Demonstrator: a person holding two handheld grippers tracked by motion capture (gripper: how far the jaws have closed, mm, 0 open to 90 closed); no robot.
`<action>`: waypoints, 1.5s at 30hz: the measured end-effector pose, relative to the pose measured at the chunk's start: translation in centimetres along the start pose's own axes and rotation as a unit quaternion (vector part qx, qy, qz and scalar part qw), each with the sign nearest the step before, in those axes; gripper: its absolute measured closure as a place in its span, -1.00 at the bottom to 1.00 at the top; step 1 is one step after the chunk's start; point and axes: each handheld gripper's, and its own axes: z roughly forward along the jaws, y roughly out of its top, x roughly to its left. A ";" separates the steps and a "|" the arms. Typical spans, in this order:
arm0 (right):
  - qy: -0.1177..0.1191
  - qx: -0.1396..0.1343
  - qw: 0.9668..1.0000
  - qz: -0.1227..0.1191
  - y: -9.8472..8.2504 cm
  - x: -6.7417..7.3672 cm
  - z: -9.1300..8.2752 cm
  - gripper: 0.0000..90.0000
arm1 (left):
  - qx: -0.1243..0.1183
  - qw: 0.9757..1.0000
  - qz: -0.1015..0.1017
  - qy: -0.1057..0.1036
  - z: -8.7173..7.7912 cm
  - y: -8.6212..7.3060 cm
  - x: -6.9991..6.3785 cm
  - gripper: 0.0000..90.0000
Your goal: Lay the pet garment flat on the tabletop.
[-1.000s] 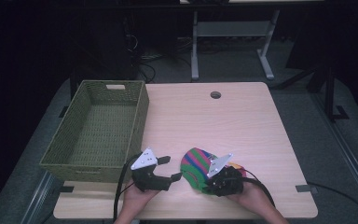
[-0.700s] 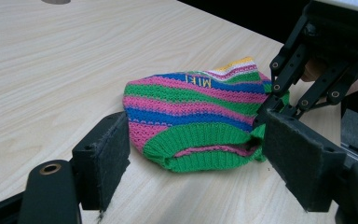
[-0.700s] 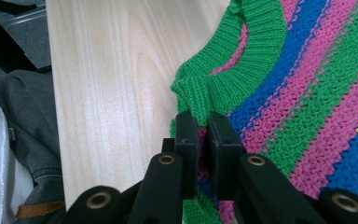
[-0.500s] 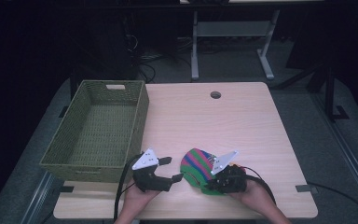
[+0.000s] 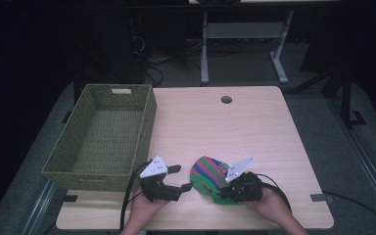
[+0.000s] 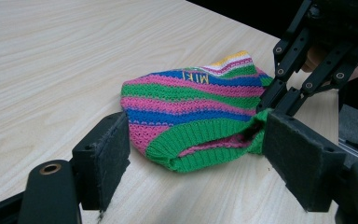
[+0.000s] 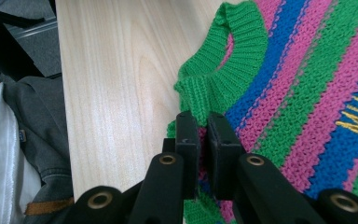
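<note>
Right gripper [image 5: 229, 188], lower centre-right of the high view, pinches the green ribbed cuff of the striped knit hat [image 5: 209, 171], jaws nearly together on the fabric. Left gripper [image 5: 180, 178], lower centre, sits just beside the hat with jaws spread wide. Hat lies on the wooden table [image 5: 235, 127]; green woven basket [image 5: 103, 139] at left.
</note>
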 end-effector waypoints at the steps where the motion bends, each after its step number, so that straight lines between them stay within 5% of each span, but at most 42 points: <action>1: 0.000 -0.001 1.000 0.000 0.0 0.0 -0.1 0.87 | 0.001 1.000 -0.001 0.000 0.0 0.0 0.0 -0.49; 26: 0.000 -0.068 0.997 0.031 -0.7 -0.3 -2.8 0.87 | 0.017 1.000 0.009 -0.014 0.7 0.0 -0.2 -0.49; 45: -0.013 -0.108 0.994 0.030 0.0 -0.9 -6.1 0.87 | 0.036 0.999 0.021 -0.023 1.7 0.2 -0.3 -0.47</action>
